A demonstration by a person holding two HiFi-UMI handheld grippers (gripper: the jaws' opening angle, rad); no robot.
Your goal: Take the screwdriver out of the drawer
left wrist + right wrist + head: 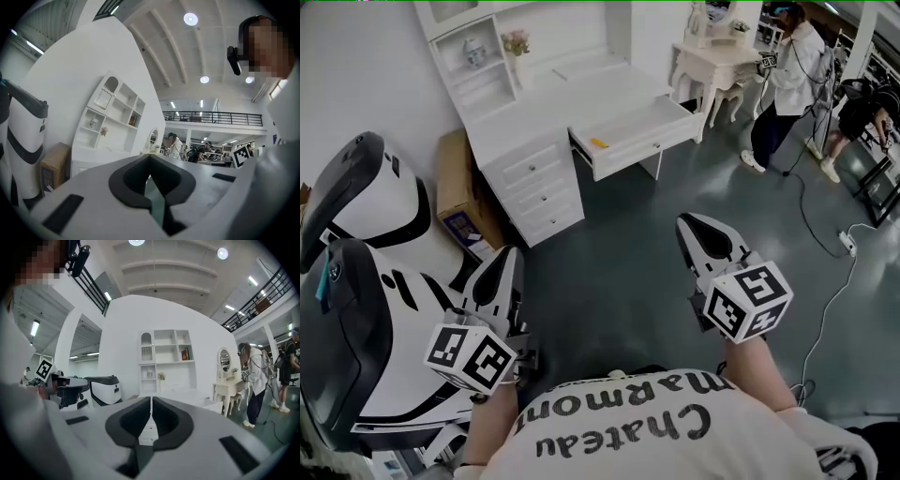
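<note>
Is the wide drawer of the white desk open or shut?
Open: the drawer sticks out from the white desk, and a small yellow thing lies inside it.

Shirt print: my white shirt bore black lettering, upside down to the head camera, reading "Chateau" and "Marmon"; the end of the second word did not show.
Left tongs: the cube carried black-and-white square markers only, with no letters or numbers.
Right tongs: the cube likewise carried square markers and no text.
Cardboard box: it had a purple label on its side, too small to read.
White machine: a small round emblem sat on its dark panel, and I could not read it.
</note>
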